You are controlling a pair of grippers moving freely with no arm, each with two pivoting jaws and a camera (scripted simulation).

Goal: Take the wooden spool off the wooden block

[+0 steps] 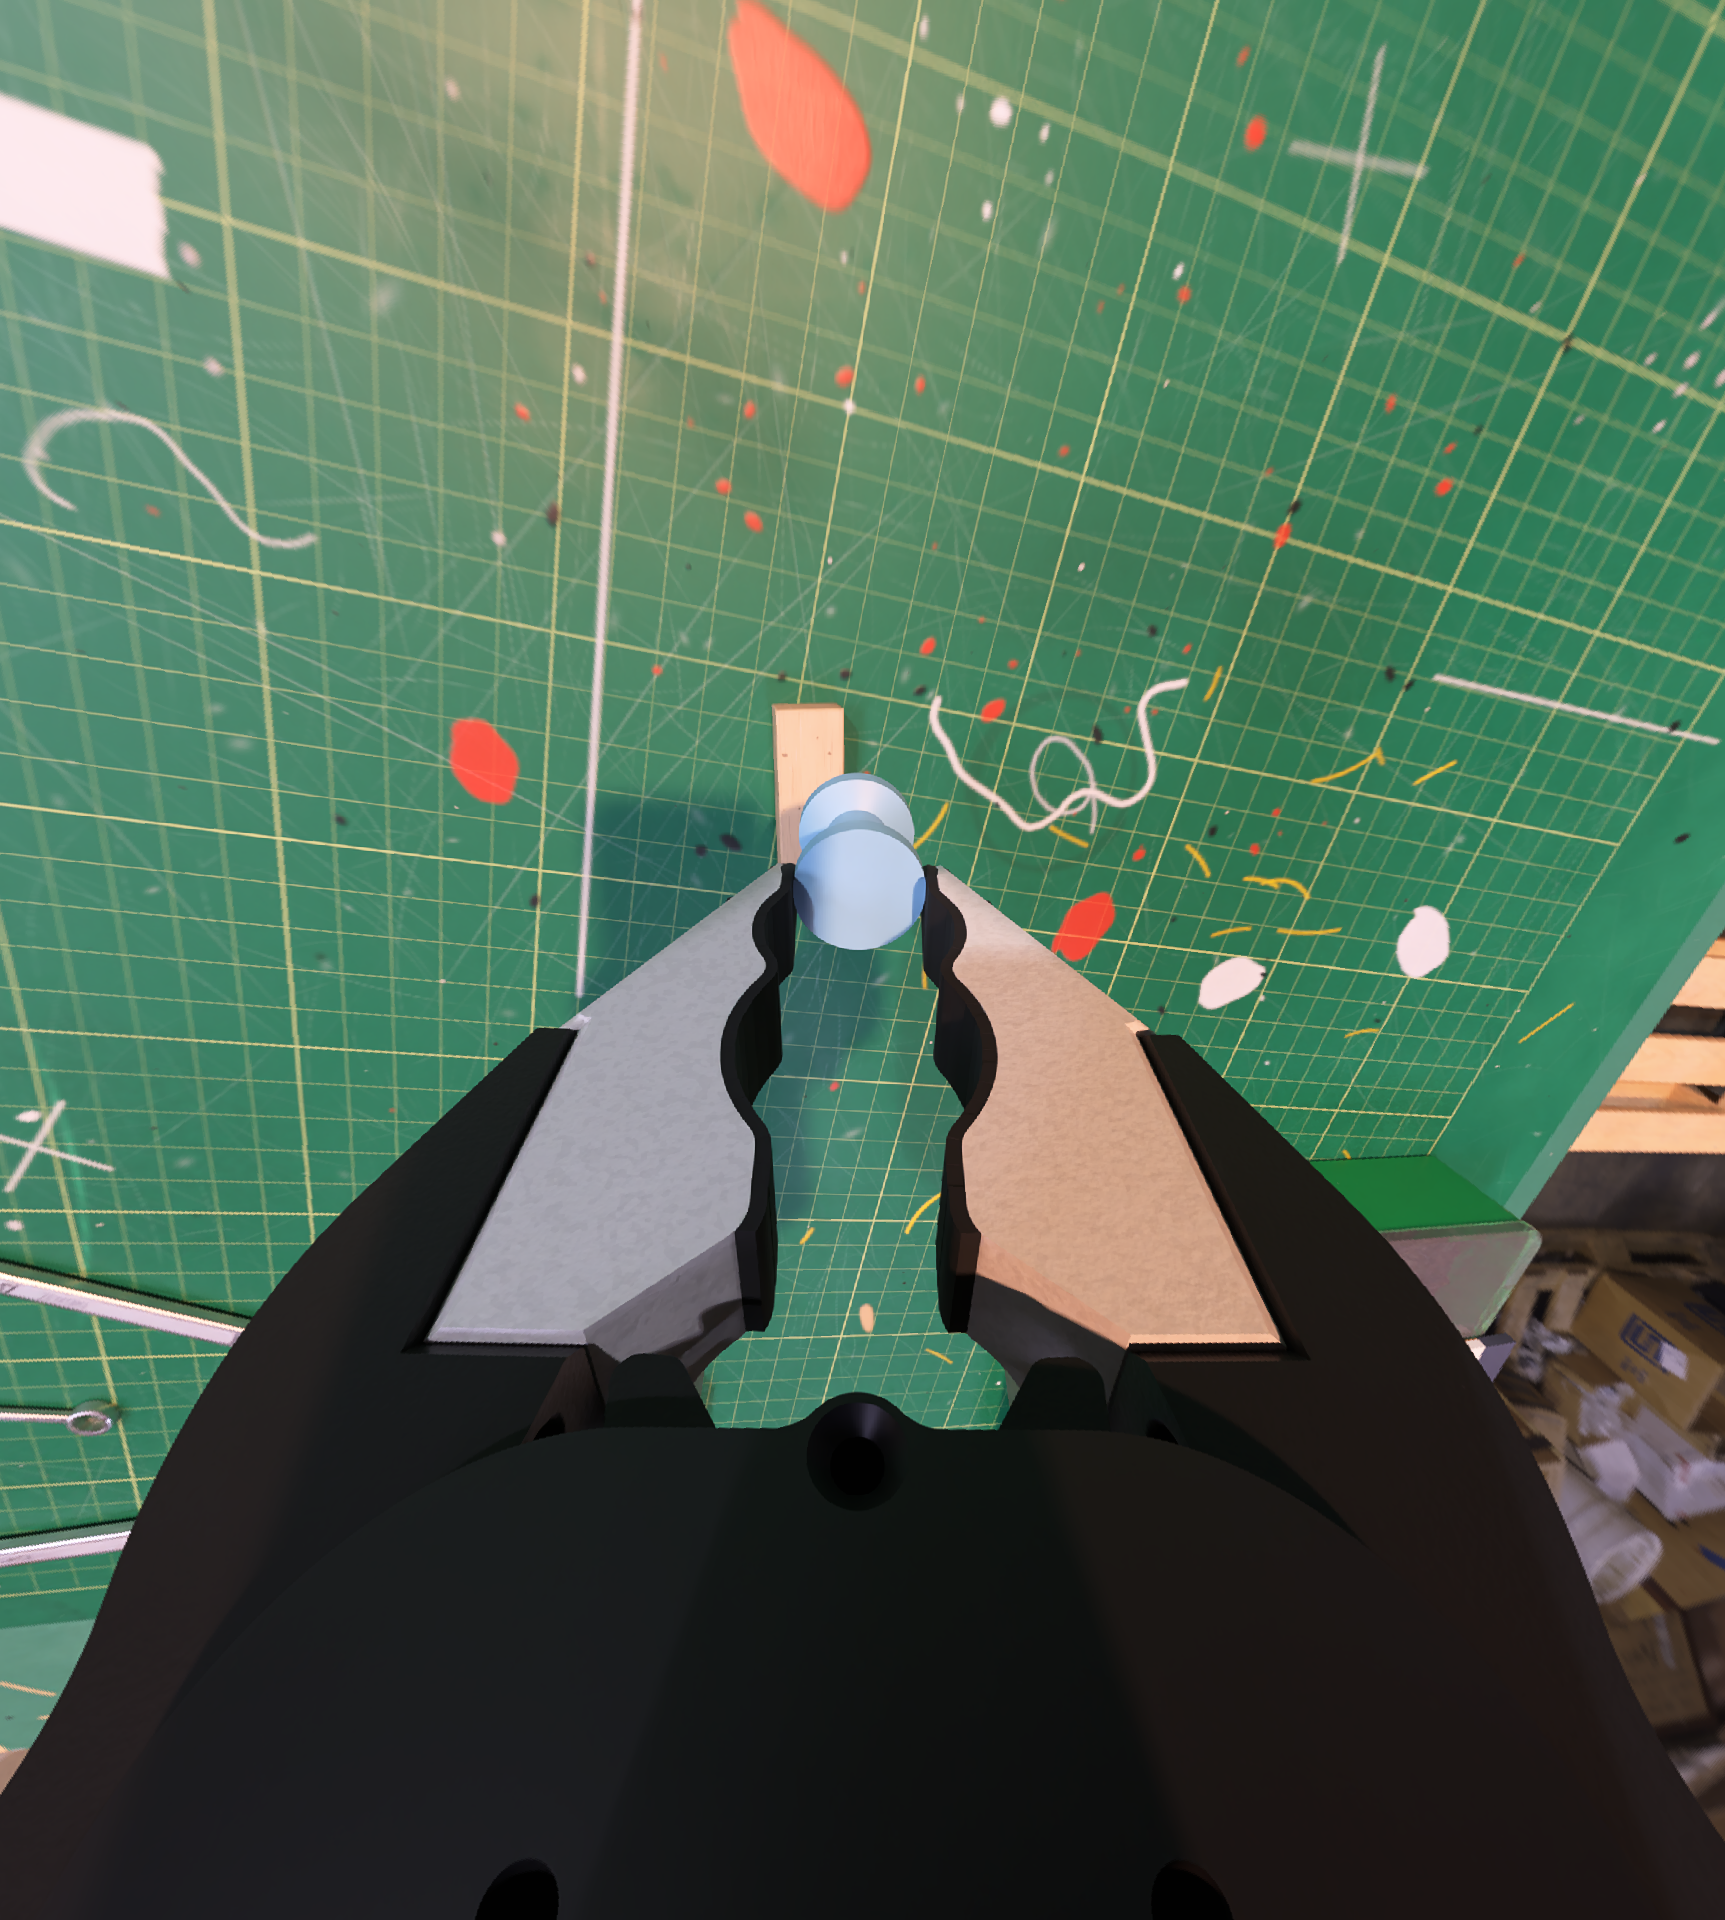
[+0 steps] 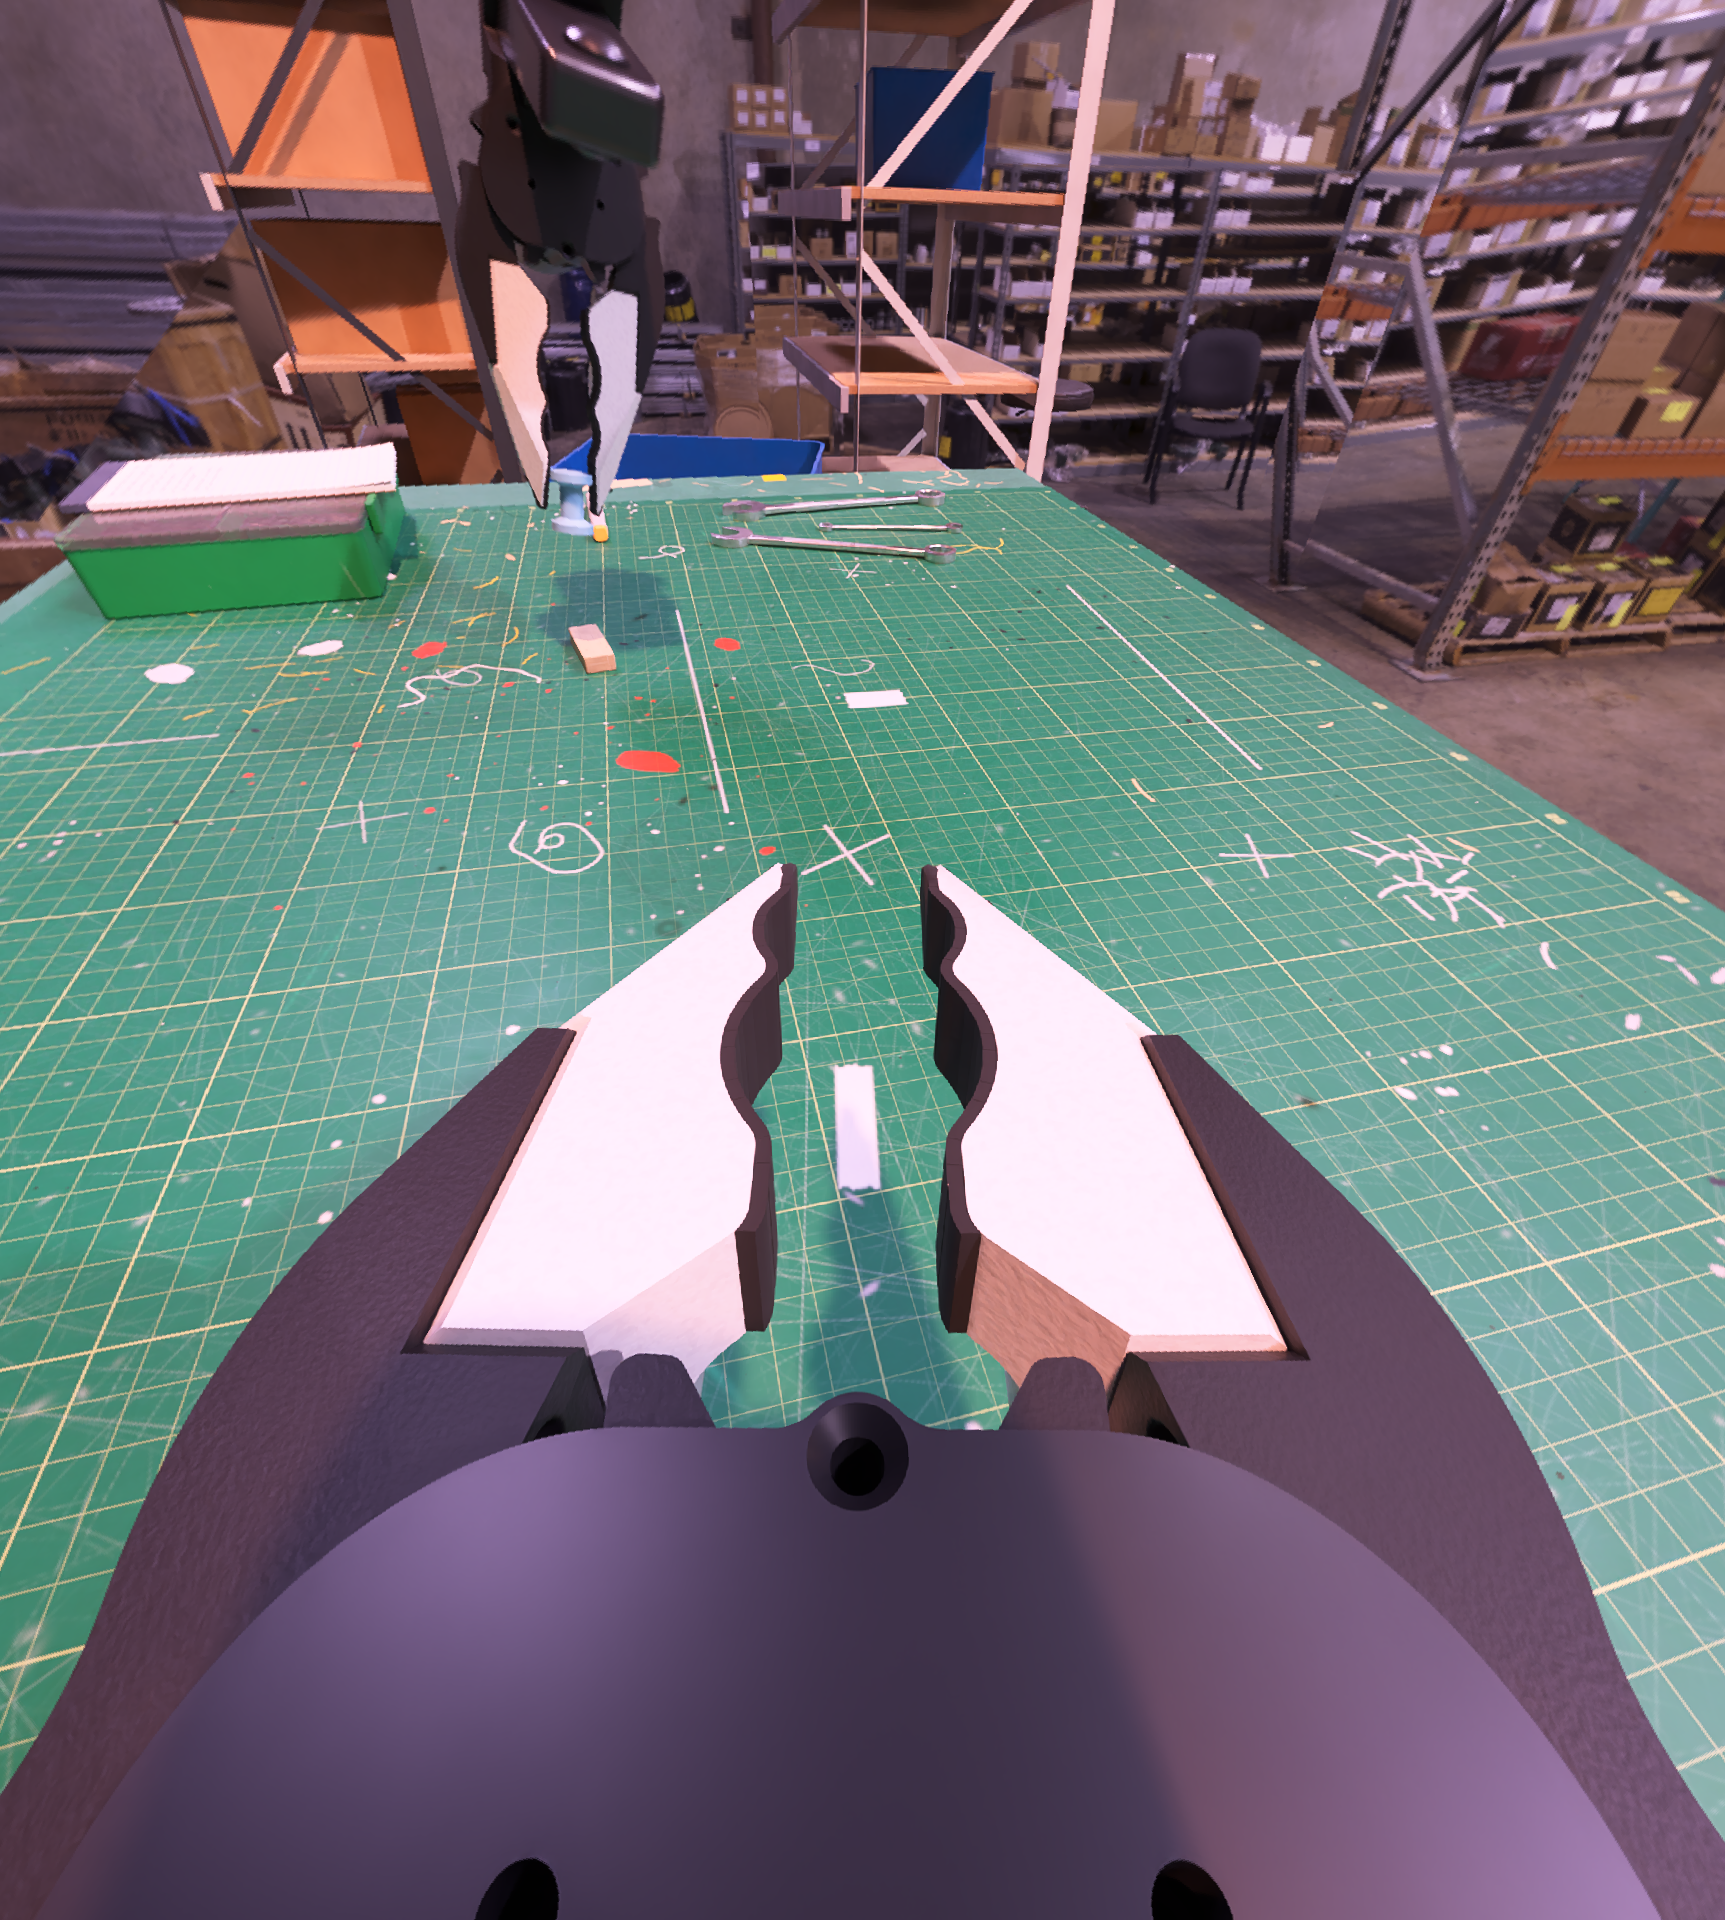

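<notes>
My left gripper (image 1: 858, 881) is shut on the pale blue spool (image 1: 856, 904) and holds it upright by the top flange, in the air above the green mat. The small wooden block (image 1: 808, 748) lies flat on the mat below and a little beyond the spool, apart from it. In the right wrist view the left gripper (image 2: 572, 497) hangs fingers-down at the far side with the spool (image 2: 570, 509) in its tips, and the block (image 2: 592, 647) lies on the mat beneath. My right gripper (image 2: 858, 883) is open and empty, low over the near part of the mat.
A green bin with a white lid (image 2: 234, 551) stands at the far left of the table. Wrenches (image 2: 837, 525) lie at the far middle and a blue bin (image 2: 702, 455) sits behind them. The table's right edge (image 2: 1460, 758) drops to the warehouse floor with shelving beyond.
</notes>
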